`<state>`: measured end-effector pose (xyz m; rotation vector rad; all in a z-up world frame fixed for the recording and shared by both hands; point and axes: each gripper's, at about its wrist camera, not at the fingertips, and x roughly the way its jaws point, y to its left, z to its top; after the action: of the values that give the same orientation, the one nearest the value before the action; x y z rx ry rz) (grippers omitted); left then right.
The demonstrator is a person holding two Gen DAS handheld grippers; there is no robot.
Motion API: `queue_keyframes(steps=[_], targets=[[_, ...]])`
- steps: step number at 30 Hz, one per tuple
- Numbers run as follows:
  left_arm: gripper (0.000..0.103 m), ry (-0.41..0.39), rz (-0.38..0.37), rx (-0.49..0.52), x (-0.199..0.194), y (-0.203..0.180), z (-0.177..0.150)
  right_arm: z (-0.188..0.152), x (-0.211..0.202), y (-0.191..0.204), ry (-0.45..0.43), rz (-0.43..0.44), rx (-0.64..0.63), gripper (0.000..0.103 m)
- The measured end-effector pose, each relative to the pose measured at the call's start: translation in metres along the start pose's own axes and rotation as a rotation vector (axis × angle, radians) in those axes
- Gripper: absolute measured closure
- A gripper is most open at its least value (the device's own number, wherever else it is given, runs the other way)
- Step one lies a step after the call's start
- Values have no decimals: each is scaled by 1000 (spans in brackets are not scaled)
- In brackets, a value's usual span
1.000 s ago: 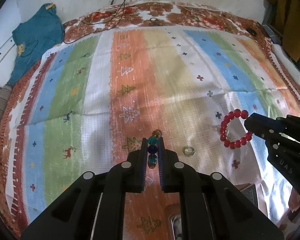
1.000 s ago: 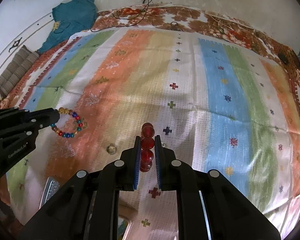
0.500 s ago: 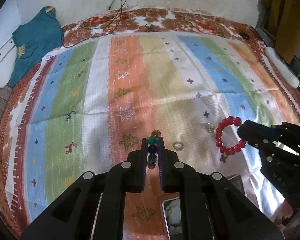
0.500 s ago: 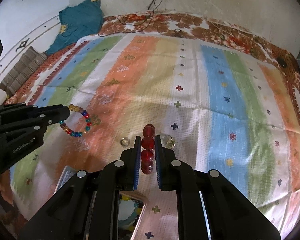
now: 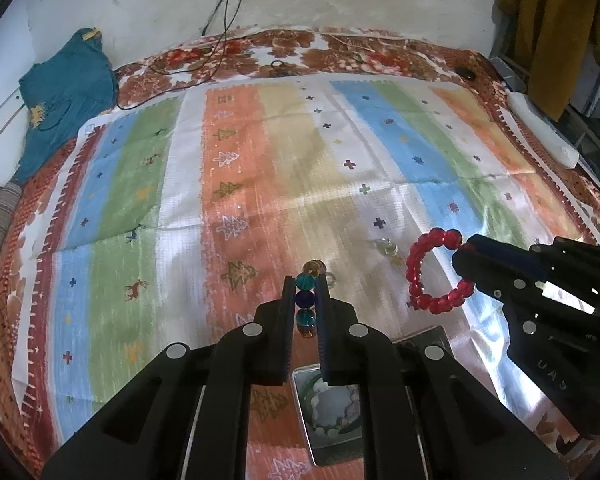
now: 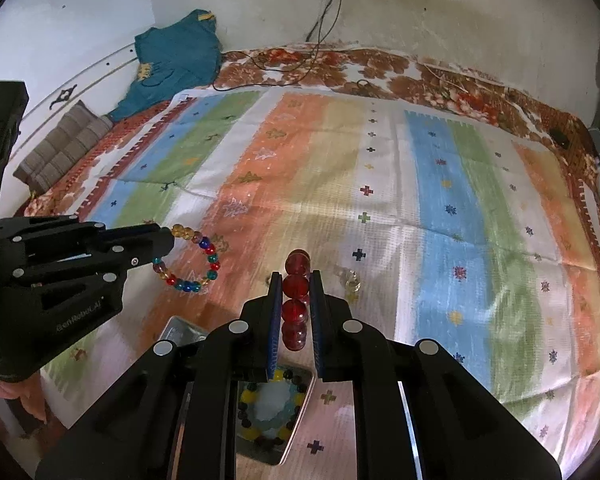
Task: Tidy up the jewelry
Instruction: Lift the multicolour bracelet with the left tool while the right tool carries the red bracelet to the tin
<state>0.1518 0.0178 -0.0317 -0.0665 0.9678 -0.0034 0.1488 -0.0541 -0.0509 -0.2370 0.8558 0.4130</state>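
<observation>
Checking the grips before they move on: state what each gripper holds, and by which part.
Left gripper: multicoloured bead bracelet, a few beads pinched between its fingers. Right gripper: red bead bracelet, likewise by a few beads.

A striped cloth (image 6: 440, 184) in orange, tan, white, blue and green bands, dotted with small crosses, trees and reindeer, over a red-brown floral bedsheet (image 5: 340, 52). A translucent red bead bracelet (image 5: 432, 276). A multicoloured bead bracelet (image 6: 192, 258) in amber, blue, red and teal. A teal garment (image 6: 176, 56). Both hand-held grippers are black.
</observation>
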Motion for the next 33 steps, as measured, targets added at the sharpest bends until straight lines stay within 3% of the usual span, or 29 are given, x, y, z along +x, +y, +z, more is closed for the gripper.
queue_keyframes(steps=[33], targets=[[94,-59,-45,38,-58,-22,-49,-40,-40,17,-22,40,-35,89]])
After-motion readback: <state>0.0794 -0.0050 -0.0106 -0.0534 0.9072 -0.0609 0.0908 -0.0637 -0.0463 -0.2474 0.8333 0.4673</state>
